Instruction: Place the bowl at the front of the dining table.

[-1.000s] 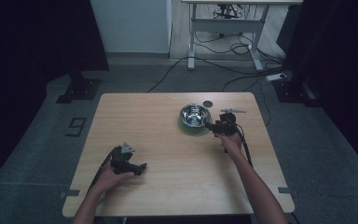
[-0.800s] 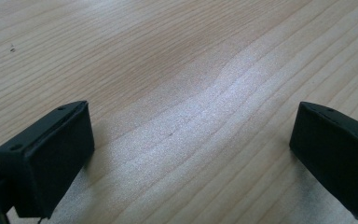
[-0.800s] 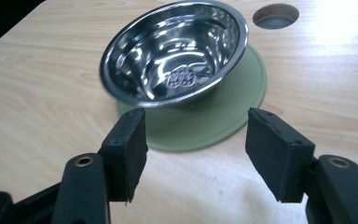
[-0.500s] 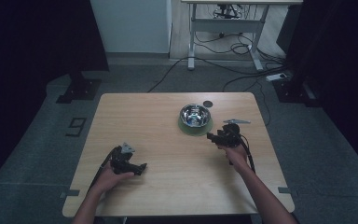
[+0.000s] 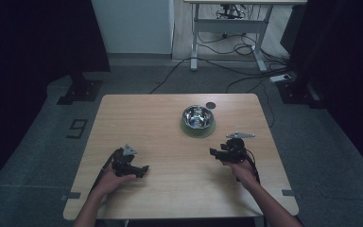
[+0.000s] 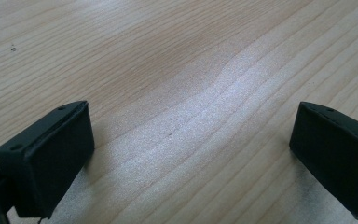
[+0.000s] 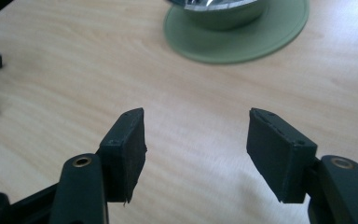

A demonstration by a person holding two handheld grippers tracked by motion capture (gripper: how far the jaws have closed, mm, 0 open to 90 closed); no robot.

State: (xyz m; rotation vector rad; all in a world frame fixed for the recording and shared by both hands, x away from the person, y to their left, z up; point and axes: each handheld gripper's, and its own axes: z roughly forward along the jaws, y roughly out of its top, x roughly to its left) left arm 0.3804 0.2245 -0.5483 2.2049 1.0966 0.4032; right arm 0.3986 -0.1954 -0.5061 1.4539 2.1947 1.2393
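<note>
Pale wood grain of the table point(image 5: 170, 189) runs under both hands, and little else lies on it. Near the front edge, left of the middle, the left gripper point(image 5: 142, 169) rests low over bare wood with its jaws wide apart and nothing between them, in the same spot as a second ago. The right gripper point(image 5: 213, 152) has changed: a second ago it sat right at the bowl's near side, and now it has drawn back toward the front right part of the table, jaws parted and empty, pointing left across the wood. Beyond it, toward the far edge and right of the middle, the steel bowl point(image 5: 198, 116) sits upright and centred on a round green mat point(image 5: 189, 130), apart from both grippers; a small dark disc point(image 5: 211, 105) lies just past it. Judging by this, the bowl has been set down and let go, so the placing looks finished and the right hand is clearing away.
</note>
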